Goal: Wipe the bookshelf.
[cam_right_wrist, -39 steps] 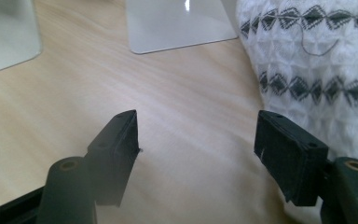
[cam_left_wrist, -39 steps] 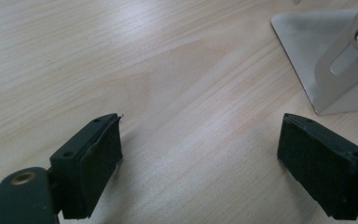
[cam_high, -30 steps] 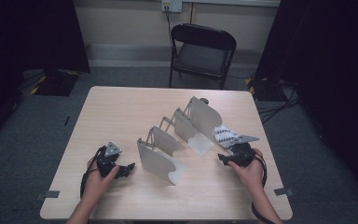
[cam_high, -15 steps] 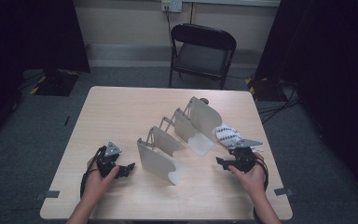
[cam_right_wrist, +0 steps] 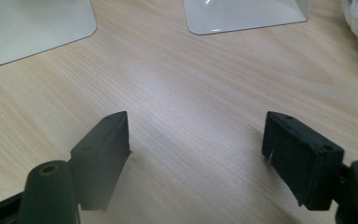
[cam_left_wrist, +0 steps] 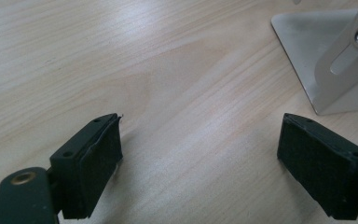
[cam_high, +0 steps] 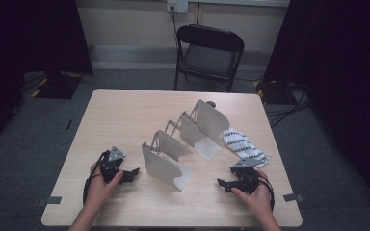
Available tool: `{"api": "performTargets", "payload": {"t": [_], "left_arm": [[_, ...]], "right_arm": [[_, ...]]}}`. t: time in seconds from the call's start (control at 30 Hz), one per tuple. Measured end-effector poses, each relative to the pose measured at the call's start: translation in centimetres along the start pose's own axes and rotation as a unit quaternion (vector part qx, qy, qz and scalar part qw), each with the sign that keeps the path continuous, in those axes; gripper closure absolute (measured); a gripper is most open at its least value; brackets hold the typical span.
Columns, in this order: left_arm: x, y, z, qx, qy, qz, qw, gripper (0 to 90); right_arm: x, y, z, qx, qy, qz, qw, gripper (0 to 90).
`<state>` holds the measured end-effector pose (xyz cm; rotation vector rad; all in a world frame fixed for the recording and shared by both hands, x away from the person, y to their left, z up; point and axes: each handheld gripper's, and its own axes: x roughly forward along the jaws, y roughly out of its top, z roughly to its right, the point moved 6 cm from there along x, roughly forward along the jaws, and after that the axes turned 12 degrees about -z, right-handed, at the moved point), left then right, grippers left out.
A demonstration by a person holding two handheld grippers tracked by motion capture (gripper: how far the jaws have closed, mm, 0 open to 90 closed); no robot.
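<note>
High view | right claw [cam_high: 223, 184] nearer person, off cloth [cam_high: 243, 145] | jaws widening, empty

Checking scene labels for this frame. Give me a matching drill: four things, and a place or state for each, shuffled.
Things:
1. left claw
2. right claw
3. patterned cloth
4. metal rack

Places or states:
A. crumpled, at the rack's right side
B. open, empty, near the table's front right
C. fanned-out panels, mid-table
D. open, empty, near the table's front left

Pairs: 1-D, 2-B, 3-A, 4-C
</note>
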<state>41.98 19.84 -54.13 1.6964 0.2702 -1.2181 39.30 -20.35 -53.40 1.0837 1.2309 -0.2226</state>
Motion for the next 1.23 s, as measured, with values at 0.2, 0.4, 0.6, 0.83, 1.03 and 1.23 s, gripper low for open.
{"api": "performTargets", "payload": {"t": [0.2, 0.4, 0.6, 0.83, 1.03, 1.23], "left_arm": [[0.0, 0.0, 0.0, 0.0, 0.0, 0.0, 1.0, 13.3], [0.01, 0.0, 0.01, -0.001, 0.0, 0.001, 1.0, 13.3], [0.01, 0.0, 0.02, -0.001, 0.0, 0.001, 1.0, 13.3], [0.01, 0.0, 0.02, -0.001, 0.0, 0.001, 1.0, 13.3], [0.01, 0.0, 0.03, -0.001, 0.0, 0.001, 1.0, 13.3], [0.01, 0.0, 0.03, -0.001, 0.0, 0.001, 1.0, 13.3]], "right_arm": [[0.17, -0.41, -0.41, -0.016, -0.009, 0.009, 0.9998, 17.8], [0.28, -0.73, -0.62, -0.036, -0.014, 0.016, 0.9991, 14.2], [0.28, -0.78, -0.65, -0.039, -0.013, 0.017, 0.999, 14.2], [0.28, -0.79, -0.66, -0.04, -0.013, 0.016, 0.999, 14.1], [0.29, -0.79, -0.66, -0.04, -0.012, 0.016, 0.999, 14.1], [0.29, -0.8, -0.67, -0.041, -0.012, 0.016, 0.999, 13.8]]}}
